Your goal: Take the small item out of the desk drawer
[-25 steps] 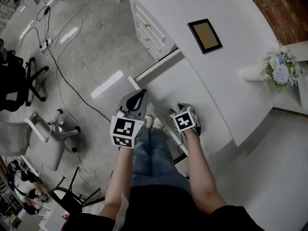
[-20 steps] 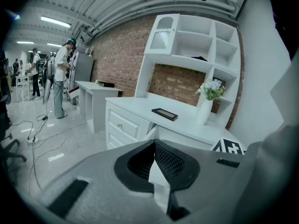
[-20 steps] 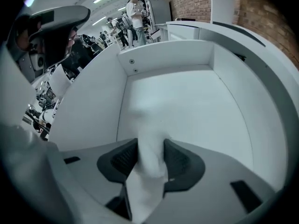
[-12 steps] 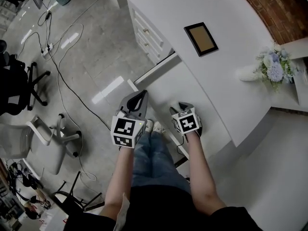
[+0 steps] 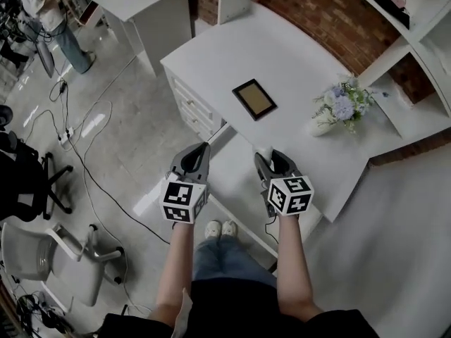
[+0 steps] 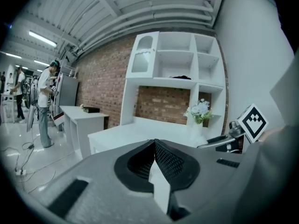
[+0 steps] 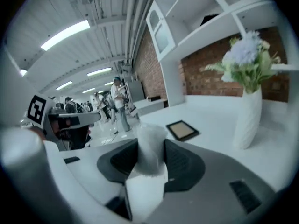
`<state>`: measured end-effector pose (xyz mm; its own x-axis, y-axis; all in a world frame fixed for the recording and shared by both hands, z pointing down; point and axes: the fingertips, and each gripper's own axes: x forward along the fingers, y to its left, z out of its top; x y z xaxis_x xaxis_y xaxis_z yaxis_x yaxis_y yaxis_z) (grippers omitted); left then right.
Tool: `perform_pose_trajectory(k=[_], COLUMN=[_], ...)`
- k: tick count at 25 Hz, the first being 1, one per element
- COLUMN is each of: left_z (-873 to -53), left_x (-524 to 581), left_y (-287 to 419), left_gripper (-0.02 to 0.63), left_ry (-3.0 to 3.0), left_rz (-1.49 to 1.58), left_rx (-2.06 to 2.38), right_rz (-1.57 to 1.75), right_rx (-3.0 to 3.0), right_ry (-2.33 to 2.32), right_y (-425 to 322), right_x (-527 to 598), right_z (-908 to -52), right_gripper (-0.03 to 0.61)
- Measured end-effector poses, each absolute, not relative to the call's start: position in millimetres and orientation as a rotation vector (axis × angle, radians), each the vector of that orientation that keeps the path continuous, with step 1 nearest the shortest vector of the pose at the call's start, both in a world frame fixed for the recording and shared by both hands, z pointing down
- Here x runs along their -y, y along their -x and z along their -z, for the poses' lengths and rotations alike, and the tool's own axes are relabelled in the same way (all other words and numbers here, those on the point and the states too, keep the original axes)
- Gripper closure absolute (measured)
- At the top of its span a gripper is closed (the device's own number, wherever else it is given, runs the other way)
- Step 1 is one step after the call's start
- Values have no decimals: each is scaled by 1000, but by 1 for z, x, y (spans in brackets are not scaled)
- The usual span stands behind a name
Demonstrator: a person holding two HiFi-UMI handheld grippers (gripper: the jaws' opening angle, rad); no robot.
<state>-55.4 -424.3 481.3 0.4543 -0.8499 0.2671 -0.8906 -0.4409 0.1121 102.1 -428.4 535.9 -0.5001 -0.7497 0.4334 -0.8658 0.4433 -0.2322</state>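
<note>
A wide white desk [image 5: 296,55] is seen set against a red brick wall [image 5: 317,9], with a white open shelf unit [image 5: 423,27] fixed at its far right. A bank of white drawer fronts with small knobs [image 5: 189,108] is seen at the desk's left end.

Two hand-held grippers are held side by side at the desk's near edge. The left hand-held gripper [image 6: 154,143] is seen with its ribbed dark pads brought together at the tips, and nothing is carried between them. The right hand-held gripper [image 5: 266,153] is clamped on the task's thing.

A white vase of pale blue and white flowers [image 5: 337,110] is stood upright at the desk's right. A flat dark-framed rectangle with a tan face [image 5: 254,98] is laid near the desk's middle, well apart from the vase.

The small pale translucent item [image 7: 148,146] is pinched upright between the right pads, off the desk. It is seen as frosted white and roughly tube-shaped, with a wider top that rises above the jaw tips. Its outline is blurred.
</note>
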Motion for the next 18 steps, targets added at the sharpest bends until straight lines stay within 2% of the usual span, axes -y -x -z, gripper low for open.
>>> perform_pose_trajectory(k=[10,18], left_z=[-381,-353], left_x=[439,438], left_y=[22,9], left_gripper=[604,604], left_ry=[-2706,-2782], left_rz=[-121,-66], left_rx=[1509,1494], right_rz=[-269,-137], right_rx=[2732,2762], right_ry=[-1776,-1883], right_y=[-156,-173], right_x=[423,409], right_z=[-382,-349], right_gripper=[414,413])
